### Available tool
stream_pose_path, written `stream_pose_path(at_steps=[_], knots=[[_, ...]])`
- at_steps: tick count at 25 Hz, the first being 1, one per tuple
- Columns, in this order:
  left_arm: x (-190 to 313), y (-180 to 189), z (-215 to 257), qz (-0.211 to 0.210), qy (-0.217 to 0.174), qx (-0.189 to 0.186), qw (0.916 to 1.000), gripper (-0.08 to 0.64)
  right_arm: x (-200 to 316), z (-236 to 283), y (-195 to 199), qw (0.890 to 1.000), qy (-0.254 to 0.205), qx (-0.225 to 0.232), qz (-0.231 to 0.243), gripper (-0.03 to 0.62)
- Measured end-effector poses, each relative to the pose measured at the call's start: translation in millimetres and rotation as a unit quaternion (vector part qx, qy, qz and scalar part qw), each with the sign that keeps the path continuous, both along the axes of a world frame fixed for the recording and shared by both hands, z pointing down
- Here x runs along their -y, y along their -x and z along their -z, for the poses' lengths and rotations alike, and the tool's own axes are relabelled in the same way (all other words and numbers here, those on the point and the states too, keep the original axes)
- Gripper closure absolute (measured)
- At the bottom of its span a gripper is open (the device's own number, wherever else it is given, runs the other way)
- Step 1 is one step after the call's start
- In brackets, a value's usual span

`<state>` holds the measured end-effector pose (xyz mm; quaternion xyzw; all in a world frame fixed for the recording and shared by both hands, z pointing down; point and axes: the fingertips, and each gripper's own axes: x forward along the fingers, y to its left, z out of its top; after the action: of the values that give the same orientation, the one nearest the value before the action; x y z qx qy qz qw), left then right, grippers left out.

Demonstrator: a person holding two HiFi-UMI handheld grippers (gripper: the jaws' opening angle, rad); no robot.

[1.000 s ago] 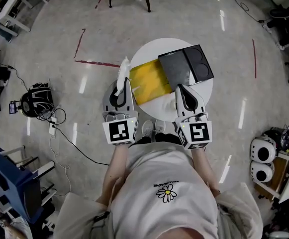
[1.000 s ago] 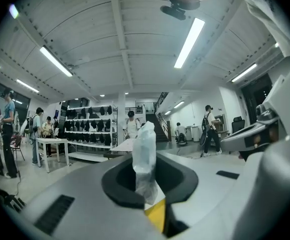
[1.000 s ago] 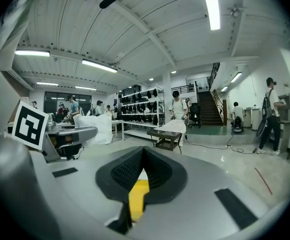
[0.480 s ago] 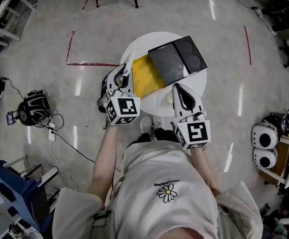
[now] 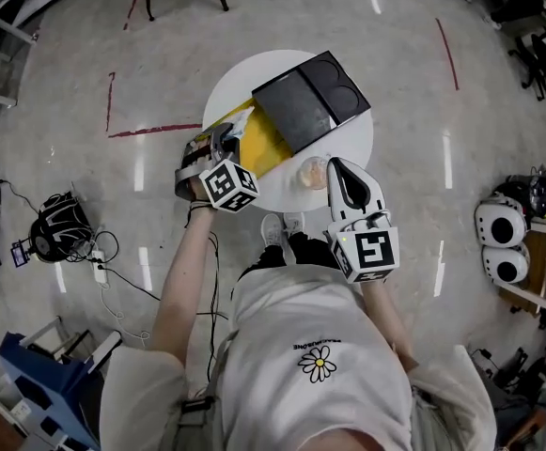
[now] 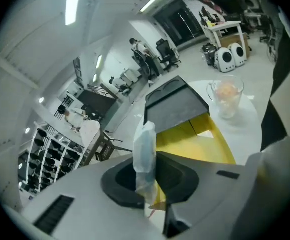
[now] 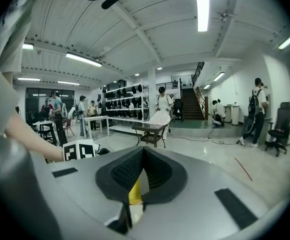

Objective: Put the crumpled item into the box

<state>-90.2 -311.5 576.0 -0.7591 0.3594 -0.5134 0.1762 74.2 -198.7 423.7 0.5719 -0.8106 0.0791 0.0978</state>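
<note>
Round white table [image 5: 359, 125] sits upper centre in the head view, bearing a yellow box [image 5: 265, 144]. The left gripper [image 5: 221, 142] is at the box's left edge, the right gripper [image 5: 340, 169] lower right.

Left gripper view: the jaws pinch the crumpled item [image 6: 145, 149], with the box just beyond.

Right gripper view: the jaws are together and empty.

This looks like the carrying step; next, move the item over the opening and release it.

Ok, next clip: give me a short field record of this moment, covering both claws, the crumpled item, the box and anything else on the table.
left claw: shut on the crumpled item, at the table's left side
crumpled item: white, pinched upright between the jaws, not yet in the box
right claw: shut, empty, close to the clear cup
box: yellow, open, black lid at its far end
clear cup: upright beside the box, pale orange contents
support: round white table
</note>
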Motion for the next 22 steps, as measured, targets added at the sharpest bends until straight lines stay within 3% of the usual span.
stream_pose_path(at_steps=[9,14,17,22], knots=[[-0.7,-12.5,-74.3,-0.056,0.067,0.097,0.9915,0.515,-17.2,-13.0,-26.4,0.999,0.024,-0.005,-0.044,0.589],[-3.1,-16.9,-97.4,-0.069,0.088,0.126,0.9858,0.510,-25.2,-18.6,-35.3,0.997,0.036,-0.003,-0.061,0.589],[-5.8,-22.2,-105.4,-0.069,0.112,0.117,0.9844,0.503,-27.8,-20.5,-38.9,0.997,0.040,0.000,-0.067,0.589],[-13.8,-28.8,-111.1,-0.030,0.193,0.051,0.9794,0.375,-30.1,-22.0,-39.1,0.997,0.044,0.006,-0.070,0.589]])
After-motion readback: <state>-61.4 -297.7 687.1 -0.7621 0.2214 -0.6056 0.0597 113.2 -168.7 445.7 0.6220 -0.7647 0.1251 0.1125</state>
